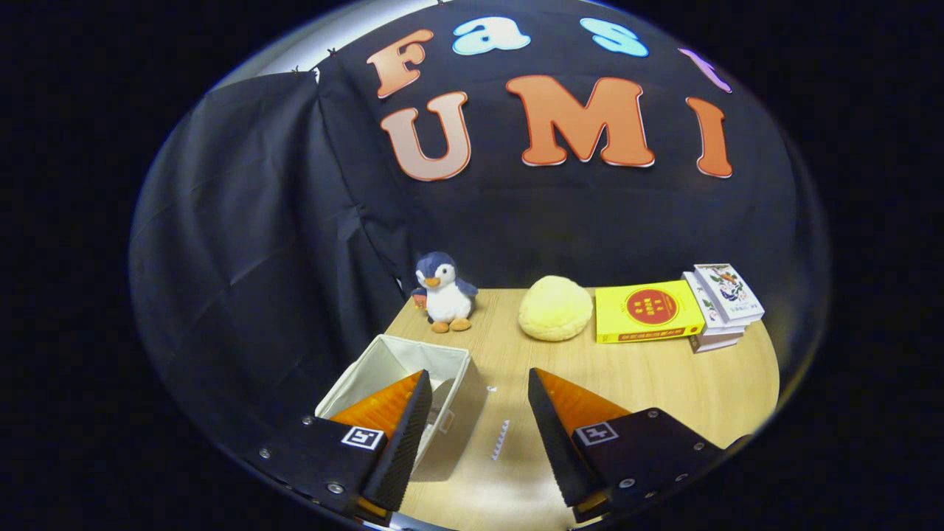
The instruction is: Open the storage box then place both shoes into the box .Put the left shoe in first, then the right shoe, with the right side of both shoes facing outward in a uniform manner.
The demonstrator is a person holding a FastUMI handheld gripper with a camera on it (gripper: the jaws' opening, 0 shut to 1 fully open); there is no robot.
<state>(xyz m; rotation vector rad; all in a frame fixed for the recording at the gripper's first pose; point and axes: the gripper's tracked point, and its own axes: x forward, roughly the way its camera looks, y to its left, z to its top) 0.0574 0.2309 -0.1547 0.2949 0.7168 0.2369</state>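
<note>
**A:** What does your claw's camera see?

**B:** Your claw [478, 402] hangs over a pale wooden worktop [664, 383], its two fingers spread wide apart and holding nothing. Bare wood lies between them, with a small white strip [501, 440] resting there.

**A:** Where is the storage box?

**B:** The storage box [402, 369] sits just ahead of your left finger (that finger overlaps its near side). It is a cream fabric box with an open top; I cannot tell what lies inside.

**A:** What lies beyond the fingers?

**B:** At the far edge of the worktop, against the dark cloth wall, stands a plush penguin [445, 293]. To its right rests a round yellow cushion [555, 307], then a yellow book [648, 313] lying flat, touching a small stack of books [723, 306].
</note>
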